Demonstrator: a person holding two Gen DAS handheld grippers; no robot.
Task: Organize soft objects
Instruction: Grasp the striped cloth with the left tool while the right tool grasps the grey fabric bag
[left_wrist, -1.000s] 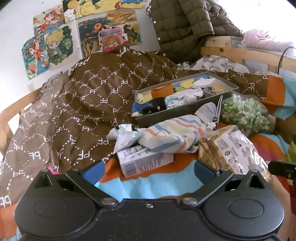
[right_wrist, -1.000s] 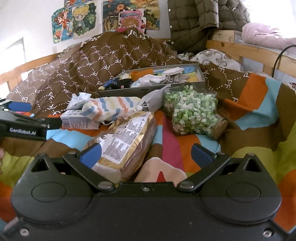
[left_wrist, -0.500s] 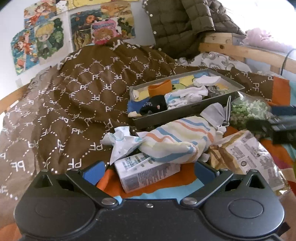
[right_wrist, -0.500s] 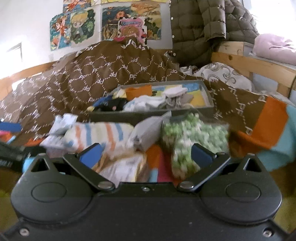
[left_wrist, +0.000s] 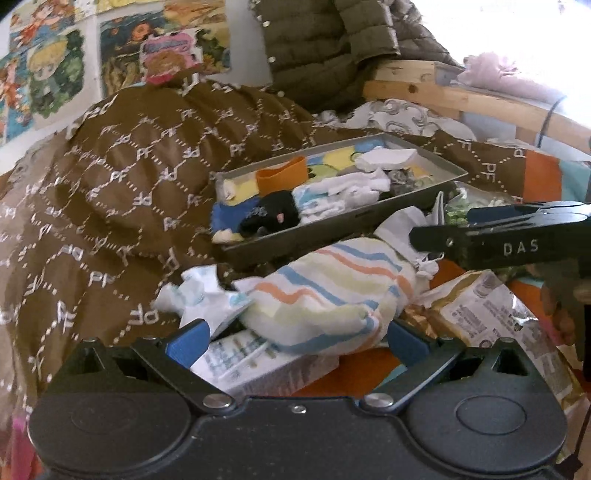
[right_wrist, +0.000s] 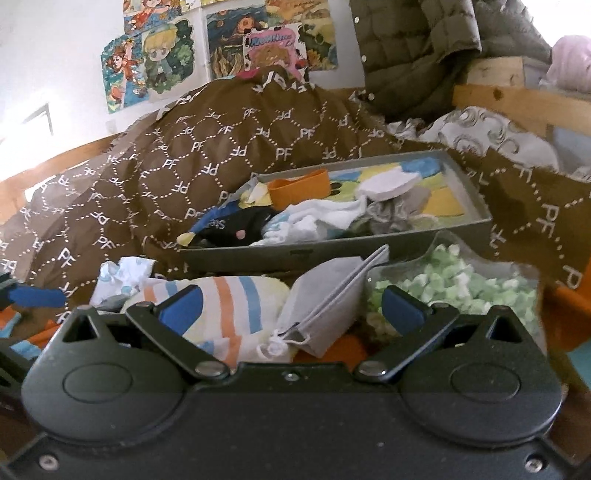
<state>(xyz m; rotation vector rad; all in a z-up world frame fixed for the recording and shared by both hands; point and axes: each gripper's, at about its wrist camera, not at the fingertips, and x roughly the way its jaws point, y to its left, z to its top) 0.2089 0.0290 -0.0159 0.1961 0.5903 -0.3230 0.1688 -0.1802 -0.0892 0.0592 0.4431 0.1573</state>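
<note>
A striped cloth bundle lies on the bed, resting on a small white carton. My left gripper is open, its blue pads on either side of the bundle's near end. In the right wrist view the striped bundle and a grey drawstring pouch sit between the pads of my open right gripper. Its black fingers reach in from the right above the bundle. Behind stands a grey tray holding several socks and small cloths.
A clear bag of green foam bits lies right of the pouch. A gold snack bag lies at the right, a crumpled white cloth at the left. A brown patterned quilt is heaped behind, with a wooden bed rail beyond.
Both grippers have moved forward toward the pile. The right one has passed over the snack bag to the grey pouch and now shows in the left wrist view.
</note>
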